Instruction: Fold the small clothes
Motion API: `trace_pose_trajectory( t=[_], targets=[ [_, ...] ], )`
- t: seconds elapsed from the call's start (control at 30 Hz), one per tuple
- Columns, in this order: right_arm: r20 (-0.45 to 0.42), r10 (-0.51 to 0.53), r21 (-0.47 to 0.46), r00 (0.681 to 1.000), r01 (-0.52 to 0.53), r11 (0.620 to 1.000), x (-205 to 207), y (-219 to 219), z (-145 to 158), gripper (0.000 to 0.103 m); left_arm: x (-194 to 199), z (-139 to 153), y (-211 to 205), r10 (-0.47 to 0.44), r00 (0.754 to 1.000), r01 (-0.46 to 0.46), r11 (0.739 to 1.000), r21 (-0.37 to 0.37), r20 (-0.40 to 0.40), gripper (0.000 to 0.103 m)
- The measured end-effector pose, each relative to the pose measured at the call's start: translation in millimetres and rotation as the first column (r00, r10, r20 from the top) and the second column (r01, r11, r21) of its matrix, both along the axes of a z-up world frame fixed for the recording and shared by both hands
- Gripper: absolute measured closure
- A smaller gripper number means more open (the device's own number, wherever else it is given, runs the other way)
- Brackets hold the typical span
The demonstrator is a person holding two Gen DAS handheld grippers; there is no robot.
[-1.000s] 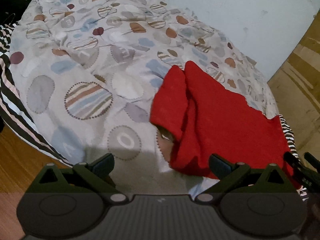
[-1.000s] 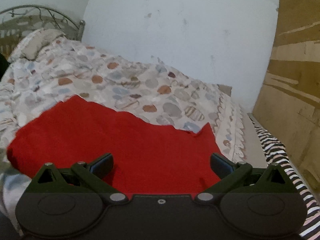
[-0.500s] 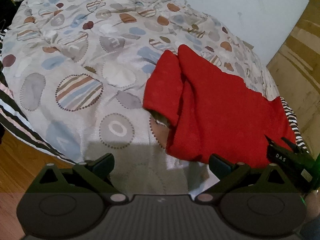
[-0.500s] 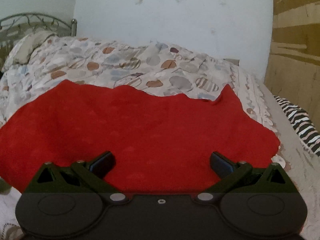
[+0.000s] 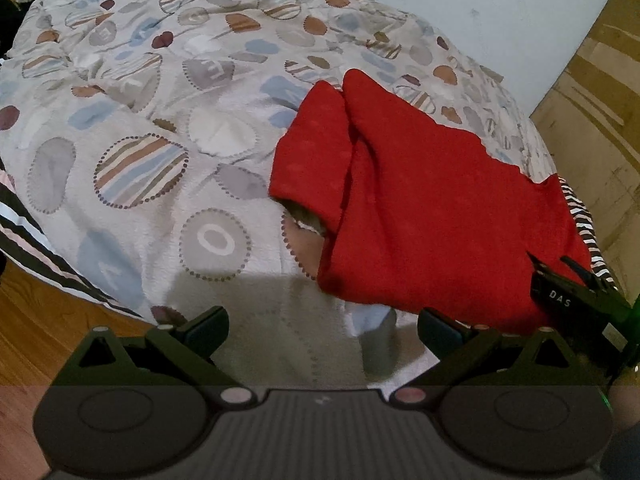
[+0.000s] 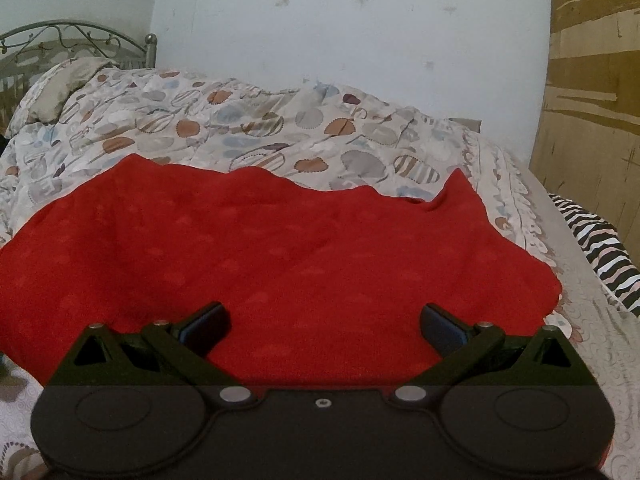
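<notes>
A red knit garment (image 5: 432,208) lies spread on the patterned duvet (image 5: 160,120), its left part folded over into a raised ridge. In the right wrist view the same red garment (image 6: 280,256) fills the middle of the frame. My left gripper (image 5: 322,326) is open above the near edge of the bed, just short of the garment's near-left corner. My right gripper (image 6: 324,324) is open low over the garment's near edge, with red cloth between and beneath its fingers. The right gripper's tips (image 5: 568,284) also show at the garment's right end in the left wrist view.
A zebra-striped blanket (image 6: 600,248) lies along the bed's right side beside a wooden panel (image 6: 592,80). A pillow (image 6: 60,92) and metal headboard (image 6: 76,36) stand at the far end. Wood floor (image 5: 32,328) shows past the bed's near-left edge.
Both grippers have moved in toward the garment and stayed open. The right gripper went from well short of the garment to low over its near edge, and has come into the left wrist view.
</notes>
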State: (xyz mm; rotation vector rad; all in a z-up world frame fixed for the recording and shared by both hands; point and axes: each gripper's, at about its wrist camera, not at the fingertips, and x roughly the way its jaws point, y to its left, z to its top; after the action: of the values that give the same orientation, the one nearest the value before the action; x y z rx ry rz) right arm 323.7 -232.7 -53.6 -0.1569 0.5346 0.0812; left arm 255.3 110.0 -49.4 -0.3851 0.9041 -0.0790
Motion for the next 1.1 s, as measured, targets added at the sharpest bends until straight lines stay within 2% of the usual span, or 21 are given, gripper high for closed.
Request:
trace_pose_trajectory(
  t=[0.83,1.1],
  targets=[
    [0.018,0.001,0.008,1.0,-0.001,1.0,-2.9,-0.8,-0.4,0.0,3.3,2.4,-25.8,-0.057,0.998,0.057,0.998,0.022,-0.009,0.001],
    [0.021,0.001,0.009,1.0,-0.001,1.0,-3.2,-1.2,-1.2,0.001,5.8,2.2,-30.9,-0.087,0.996,0.087,0.996,-0.012,0.006,0.001]
  ],
)
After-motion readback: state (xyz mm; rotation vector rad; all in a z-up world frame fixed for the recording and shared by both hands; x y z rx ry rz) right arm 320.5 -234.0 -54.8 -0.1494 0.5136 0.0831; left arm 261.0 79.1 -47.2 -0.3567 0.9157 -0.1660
